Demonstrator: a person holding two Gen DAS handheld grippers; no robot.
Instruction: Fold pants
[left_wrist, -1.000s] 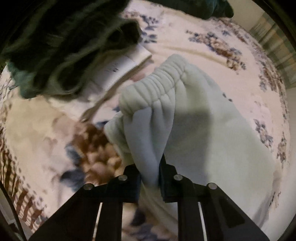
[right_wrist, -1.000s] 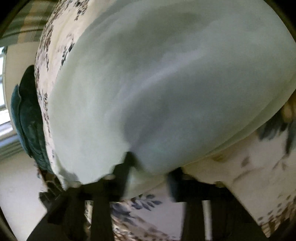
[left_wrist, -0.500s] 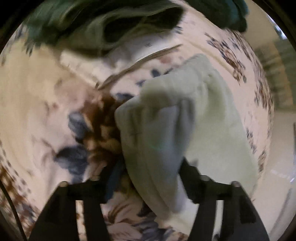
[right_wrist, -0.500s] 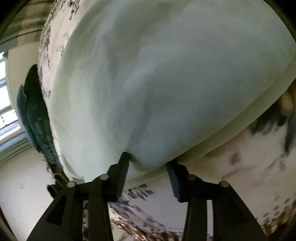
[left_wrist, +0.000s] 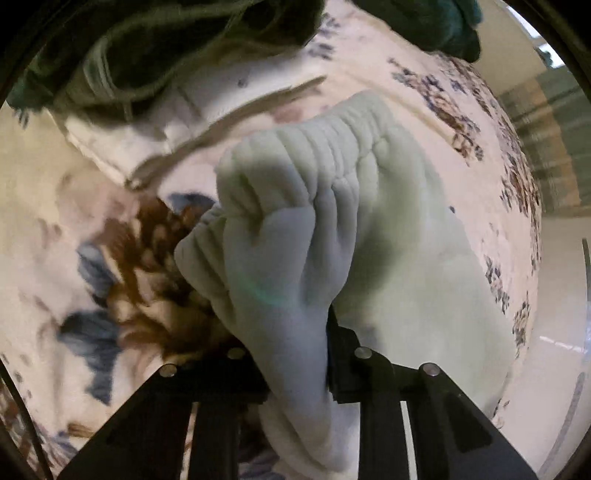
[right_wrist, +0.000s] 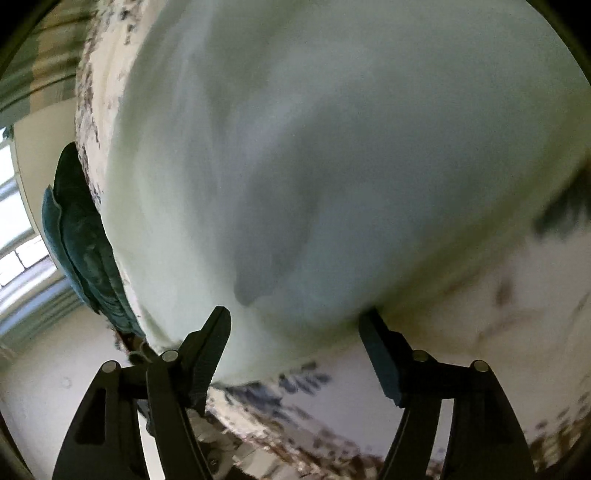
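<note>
Left-wrist view: pale mint-green fleece pants (left_wrist: 388, 236) lie on a cream bedspread printed with blue and brown flowers (left_wrist: 92, 258), their gathered elastic waistband (left_wrist: 325, 147) bunched up and pointing away from the camera. The left gripper (left_wrist: 295, 354), a black two-finger tong, has a thick fold of this fleece between its jaws, which are narrow and closing; both pads press on the cloth from either side. Behind the waistband, at the upper left, sits a dark green garment with a lighter ribbed edge (left_wrist: 155, 55), resting on a white folded item (left_wrist: 147, 125); another dark teal cloth (left_wrist: 436, 26) lies at the upper right edge of the bed. Right-wrist view: the same pale fleece pants (right_wrist: 332, 147) fill most of the frame, spread flat and blurred, with their near edge resting on the flowered bedspread (right_wrist: 480, 325). The right gripper (right_wrist: 295, 332) stands wide and its jaws are opening; the rounded edge of the pants lies between the two black fingers, yet neither pad squeezes it. A dark teal cushion (right_wrist: 81, 243) hangs at the far left side of the bed, next to a bright window (right_wrist: 18, 229).
</note>
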